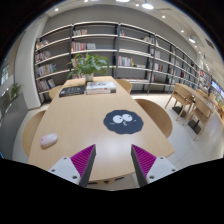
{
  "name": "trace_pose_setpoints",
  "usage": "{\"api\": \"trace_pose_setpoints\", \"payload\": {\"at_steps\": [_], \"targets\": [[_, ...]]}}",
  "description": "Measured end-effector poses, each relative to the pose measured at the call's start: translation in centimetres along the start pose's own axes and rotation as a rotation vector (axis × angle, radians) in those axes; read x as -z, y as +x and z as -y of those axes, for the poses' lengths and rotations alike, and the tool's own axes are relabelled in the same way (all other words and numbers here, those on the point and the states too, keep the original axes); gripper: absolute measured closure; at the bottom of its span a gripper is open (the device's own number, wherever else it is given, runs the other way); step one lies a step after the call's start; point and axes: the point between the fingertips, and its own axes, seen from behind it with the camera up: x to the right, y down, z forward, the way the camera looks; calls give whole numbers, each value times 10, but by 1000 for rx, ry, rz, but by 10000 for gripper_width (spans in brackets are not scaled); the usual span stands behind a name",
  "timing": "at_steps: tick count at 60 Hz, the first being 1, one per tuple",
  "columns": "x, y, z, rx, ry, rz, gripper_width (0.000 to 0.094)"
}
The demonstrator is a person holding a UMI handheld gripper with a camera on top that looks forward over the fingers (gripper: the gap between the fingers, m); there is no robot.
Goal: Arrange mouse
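A white mouse [48, 140] lies on the round wooden table [85, 125], near its left edge, to the left of my fingers and a little ahead. A dark round mouse mat [123, 122] with a white cartoon print lies on the table ahead of my fingers, slightly right. My gripper [113, 160] is open and empty above the table's near edge, its magenta pads [82, 160] apart with only bare table between them.
A book and papers [88, 89] lie at the table's far side beside a potted plant [90, 66]. Chairs [155, 115] stand round the table. Bookshelves [110, 55] line the back wall. More tables and chairs [192, 100] stand at the right.
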Motion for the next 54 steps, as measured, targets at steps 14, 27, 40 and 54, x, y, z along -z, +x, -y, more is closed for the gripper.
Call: {"api": "trace_pose_setpoints", "payload": {"at_steps": [14,27,40,54], "targets": [[-18,-150,-77,77,-129,180,233],[-34,-263,-99,129,-180,310,231],[-91,-316,-80,131,-165,307,229],[-134,-345,-48,142,-150,291,239]]}}
